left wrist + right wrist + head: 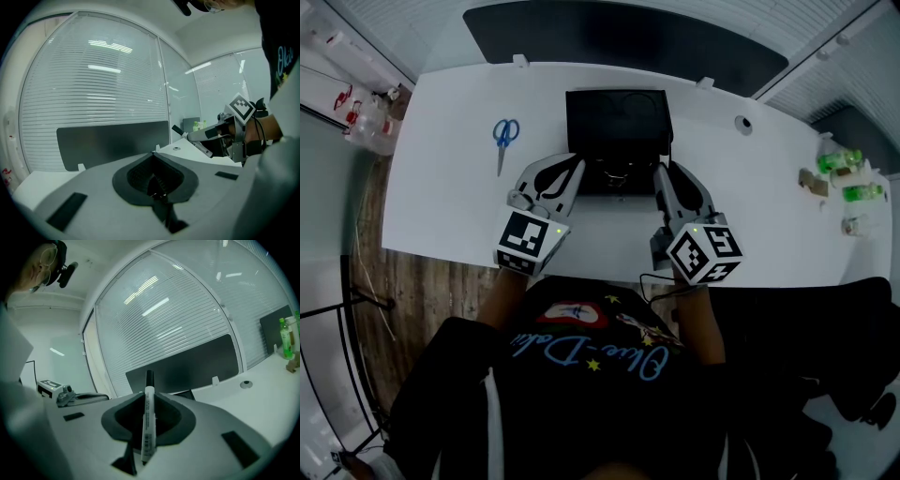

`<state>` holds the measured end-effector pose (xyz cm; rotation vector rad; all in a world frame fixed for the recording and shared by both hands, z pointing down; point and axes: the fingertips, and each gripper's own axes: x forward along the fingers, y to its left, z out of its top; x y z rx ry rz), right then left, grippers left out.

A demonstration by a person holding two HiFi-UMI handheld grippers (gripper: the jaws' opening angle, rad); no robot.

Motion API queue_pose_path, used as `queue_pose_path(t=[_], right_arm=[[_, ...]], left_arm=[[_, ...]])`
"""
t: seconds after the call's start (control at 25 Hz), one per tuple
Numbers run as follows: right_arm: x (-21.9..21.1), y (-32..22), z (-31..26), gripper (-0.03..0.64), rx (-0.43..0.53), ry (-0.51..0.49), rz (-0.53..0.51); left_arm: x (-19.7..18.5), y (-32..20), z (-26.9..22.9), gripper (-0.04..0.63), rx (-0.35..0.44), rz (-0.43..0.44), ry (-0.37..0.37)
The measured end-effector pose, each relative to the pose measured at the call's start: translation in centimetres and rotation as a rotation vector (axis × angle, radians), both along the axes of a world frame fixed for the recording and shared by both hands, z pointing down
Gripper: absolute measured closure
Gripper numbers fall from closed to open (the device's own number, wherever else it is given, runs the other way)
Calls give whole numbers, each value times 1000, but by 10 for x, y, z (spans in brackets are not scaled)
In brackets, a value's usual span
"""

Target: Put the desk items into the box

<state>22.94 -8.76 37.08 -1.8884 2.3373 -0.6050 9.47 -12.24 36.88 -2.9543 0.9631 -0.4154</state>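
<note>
- Right gripper: the jaws are part closed and clamp a marker. In the right gripper view the marker stands upright at frame centre, black cap up, with the pads on its lower barrel.
- Reason for the grip (judgement): the marker is held across the jaws and by the barrel. Its length hangs free, so it can drop clear once the jaws spread.
- Left gripper: the jaws are closed together. Its own view shows nothing identifiable between the pads. Judgement: it carries nothing and waits beside the load.
- Both grippers lie at centre of the head view, side by side but apart. Their tips point up-frame at the near edge of the box.
- The right tip overlaps the lower right corner of the box. It cannot be determined whether it is already above the opening.
- Box: black, open-topped, upper centre of the head view, on the white desk. Small dark items appear to lie inside; they cannot be identified.
- Scissors: blue handles, upper left of the head view, flat on the desk and well apart from the box. They are not yet packed.
- Judgement: the current step is delivery of the marker. The scissors follow.
</note>
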Motion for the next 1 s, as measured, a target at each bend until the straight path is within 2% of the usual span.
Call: queue_pose_path(t=[0.44,1.0], right_arm=[[-18,-23,18,543,-55,58,-81],[-28,-31,40,543,-64,84,-233]], left_arm=[[-12,-21,5,588,-28,-25,47],[-13,-35,21,588,-57,-42,43]])
